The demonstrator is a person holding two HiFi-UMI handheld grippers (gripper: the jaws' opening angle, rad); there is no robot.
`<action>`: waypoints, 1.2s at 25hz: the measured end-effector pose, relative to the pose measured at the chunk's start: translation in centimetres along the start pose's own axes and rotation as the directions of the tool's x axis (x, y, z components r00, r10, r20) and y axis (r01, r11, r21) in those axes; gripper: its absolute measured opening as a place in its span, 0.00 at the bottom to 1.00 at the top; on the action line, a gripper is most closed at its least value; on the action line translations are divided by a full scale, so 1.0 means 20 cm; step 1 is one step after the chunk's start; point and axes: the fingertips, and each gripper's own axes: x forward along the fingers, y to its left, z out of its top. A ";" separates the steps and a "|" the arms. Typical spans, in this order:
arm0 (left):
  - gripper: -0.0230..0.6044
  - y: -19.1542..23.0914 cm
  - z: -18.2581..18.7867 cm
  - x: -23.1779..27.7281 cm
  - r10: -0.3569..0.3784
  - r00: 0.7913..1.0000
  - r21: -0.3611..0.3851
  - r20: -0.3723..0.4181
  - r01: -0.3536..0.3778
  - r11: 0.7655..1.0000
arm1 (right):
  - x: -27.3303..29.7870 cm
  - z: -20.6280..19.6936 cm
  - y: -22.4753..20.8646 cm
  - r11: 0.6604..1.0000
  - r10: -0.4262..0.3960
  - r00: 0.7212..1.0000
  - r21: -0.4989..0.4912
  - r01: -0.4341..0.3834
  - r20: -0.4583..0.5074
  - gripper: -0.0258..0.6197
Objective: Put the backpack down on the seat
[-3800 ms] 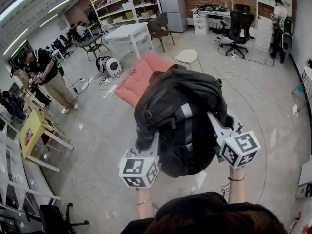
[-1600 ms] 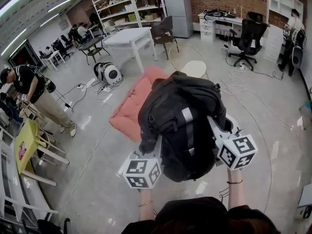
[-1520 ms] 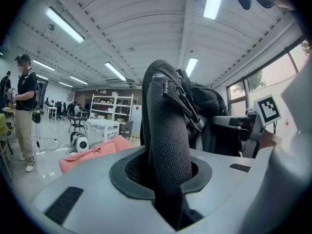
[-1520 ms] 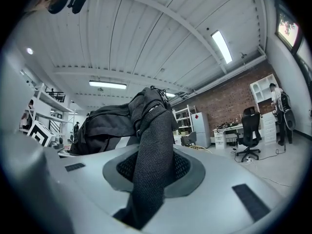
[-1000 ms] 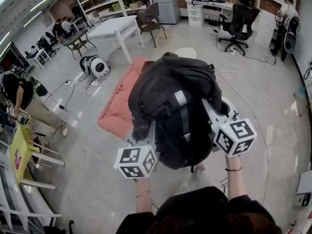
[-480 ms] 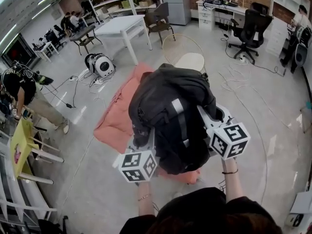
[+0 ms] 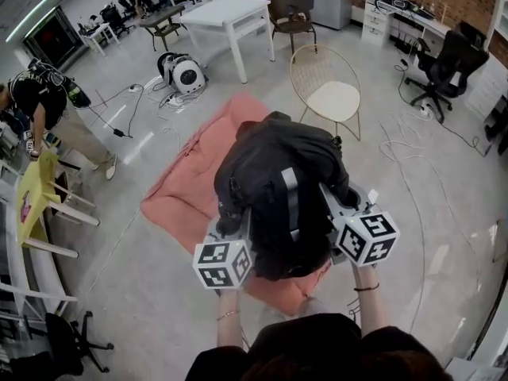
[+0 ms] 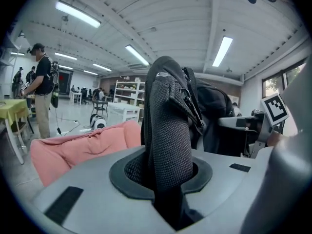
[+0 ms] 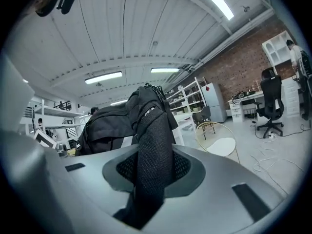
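Observation:
A black backpack point(image 7: 278, 185) hangs in the air, carried by both grippers. In the head view my left gripper point(image 7: 235, 222) is at its lower left and my right gripper point(image 7: 335, 199) at its lower right. The left gripper point(image 8: 166, 182) is shut on a black mesh shoulder strap point(image 8: 168, 130). My right gripper point(image 9: 148, 182) is shut on the other mesh strap point(image 9: 153, 150), with the backpack's body point(image 9: 107, 123) to its left. A flat pink cushioned seat point(image 7: 186, 189) lies on the floor right under the backpack. A gold wire chair point(image 7: 329, 94) with a white seat stands just beyond it.
A white table point(image 7: 230, 13) and a dark chair point(image 7: 292, 14) stand farther back. A round white machine point(image 7: 187, 74) with cables sits on the floor at the left. A person point(image 7: 48, 117) stands by a yellow table point(image 7: 36, 205). Loose cables point(image 7: 401, 145) and an office chair point(image 7: 448, 62) are at the right.
The backpack and both grippers have come forward, and the backpack now hangs over the near part of the pink seat. The wire chair is closer. Both grips are unchanged.

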 end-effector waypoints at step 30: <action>0.19 0.48 -0.72 0.80 0.014 0.944 -0.137 -0.330 -0.062 0.989 | 0.86 -0.82 -0.40 0.996 0.000 0.950 0.089 0.029 -0.311 0.17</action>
